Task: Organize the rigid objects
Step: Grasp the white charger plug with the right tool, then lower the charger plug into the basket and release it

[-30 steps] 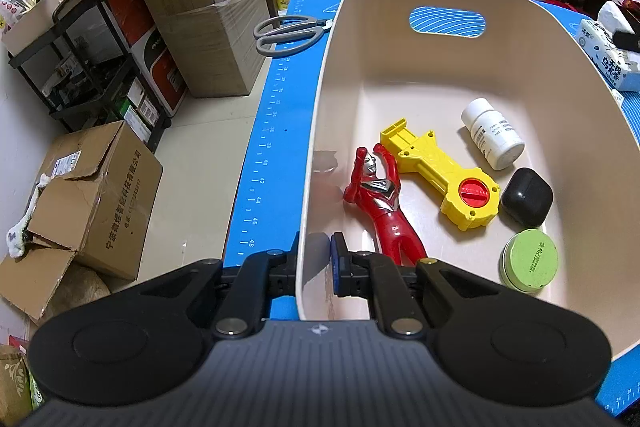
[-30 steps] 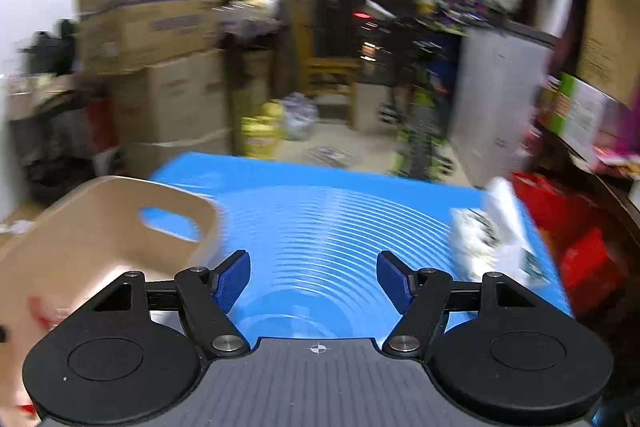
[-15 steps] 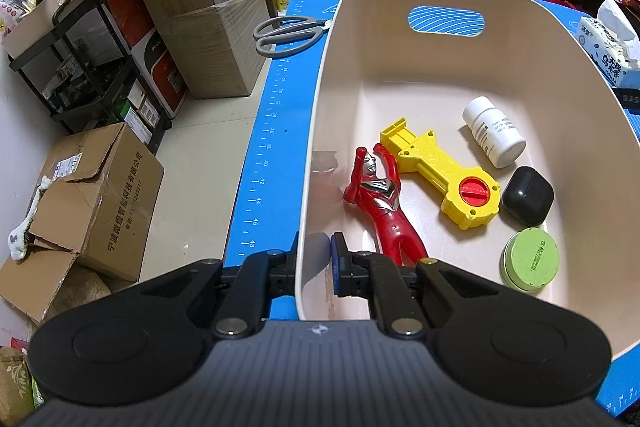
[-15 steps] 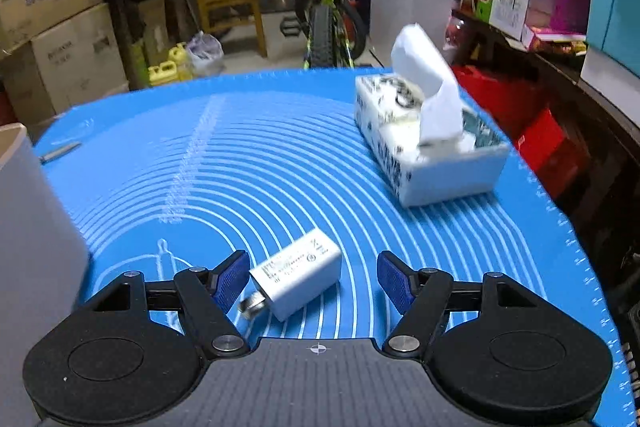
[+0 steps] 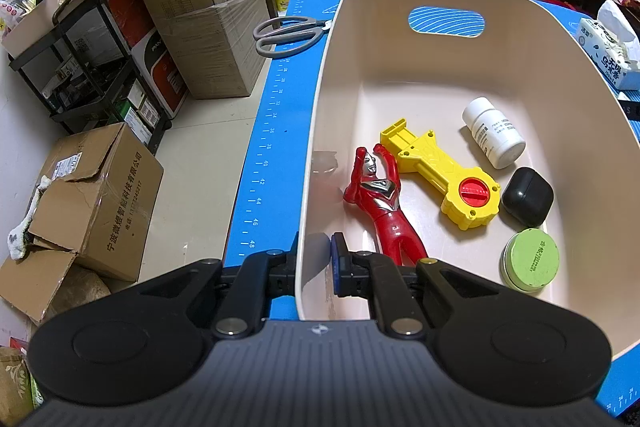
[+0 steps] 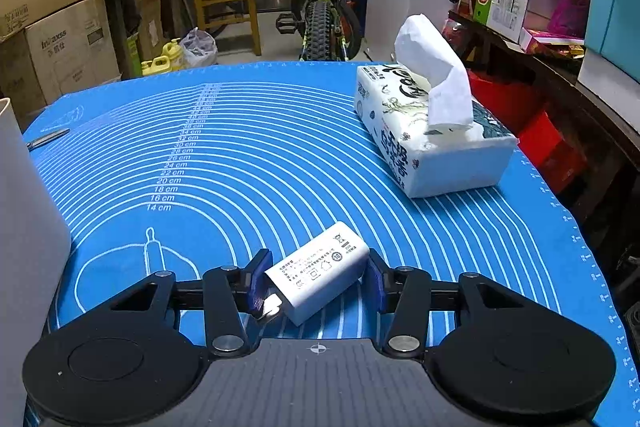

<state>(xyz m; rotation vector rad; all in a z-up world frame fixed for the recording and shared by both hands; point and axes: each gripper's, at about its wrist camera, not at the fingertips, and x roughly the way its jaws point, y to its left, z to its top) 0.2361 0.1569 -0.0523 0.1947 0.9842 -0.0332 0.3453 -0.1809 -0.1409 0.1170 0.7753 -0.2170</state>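
My left gripper (image 5: 314,263) is shut on the near rim of a beige plastic bin (image 5: 440,67). In the bin lie a red toy figure (image 5: 380,203), a yellow toy key (image 5: 440,175), a white pill bottle (image 5: 492,131), a black case (image 5: 528,197) and a green round tin (image 5: 530,261). In the right wrist view a white charger plug (image 6: 316,273) lies on the blue mat (image 6: 240,155) between my right gripper's (image 6: 318,277) fingers. The jaws have closed in on it; the right pad touches it and the left pad is at its prongs.
A tissue pack (image 6: 428,135) stands on the mat at the right, also in the left wrist view (image 5: 612,51). Grey scissors (image 5: 288,33) lie left of the bin's far end. The bin's wall (image 6: 24,247) borders the right gripper's left. Cardboard boxes (image 5: 200,7) and a bicycle (image 6: 324,11) surround the table.
My right gripper swung from the bin to the charger, moved forward over it and narrowed its jaws around it. My left gripper and the bin stayed still.
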